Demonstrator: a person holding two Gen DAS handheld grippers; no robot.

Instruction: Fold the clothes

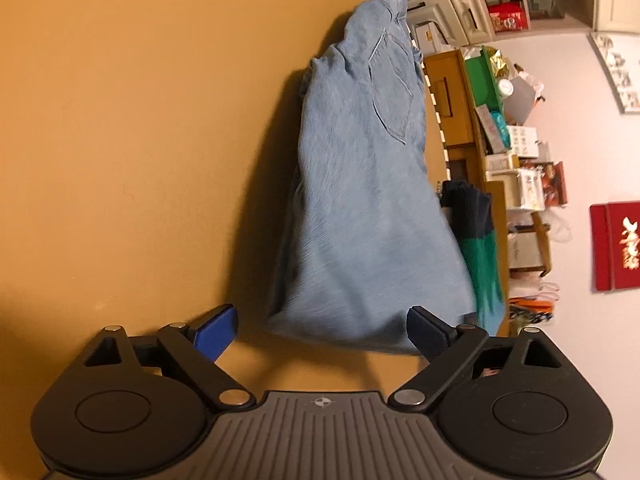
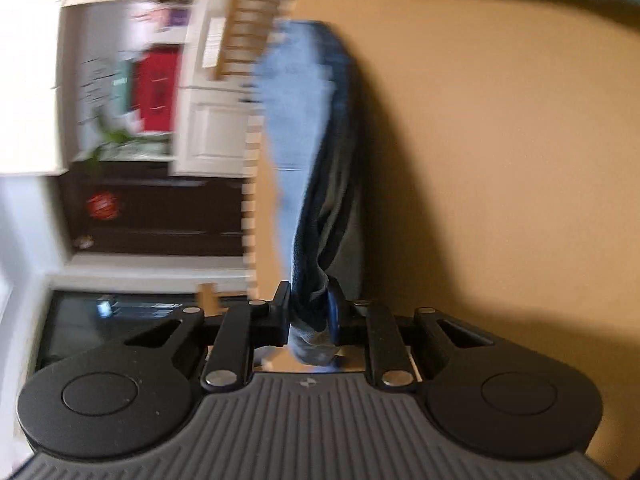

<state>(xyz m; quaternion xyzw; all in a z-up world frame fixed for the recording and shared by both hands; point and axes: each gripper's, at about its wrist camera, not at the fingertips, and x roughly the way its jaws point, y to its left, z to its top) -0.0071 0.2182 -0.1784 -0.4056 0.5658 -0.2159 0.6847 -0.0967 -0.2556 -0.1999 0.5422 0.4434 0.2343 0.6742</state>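
Observation:
Light blue jeans [image 1: 360, 200] lie folded lengthwise on the tan table [image 1: 120, 160], back pocket up, reaching toward the far edge. My left gripper [image 1: 324, 332] stands open at the near end of the jeans, one finger on each side of the hem and neither pad pressing on it. In the blurred right wrist view the jeans [image 2: 296, 120] run away from the camera along the table [image 2: 500, 160]. My right gripper [image 2: 310, 312] is shut on a bunched end of the denim, which hangs a little below the pads.
A person's dark and green sleeve [image 1: 480, 248] shows past the jeans' right side. Beyond the table edge stand cluttered shelves [image 1: 516, 184] and a red hanging [image 1: 616, 246]. The right wrist view shows a wooden chair [image 2: 240, 40] and a dark cabinet [image 2: 152, 208].

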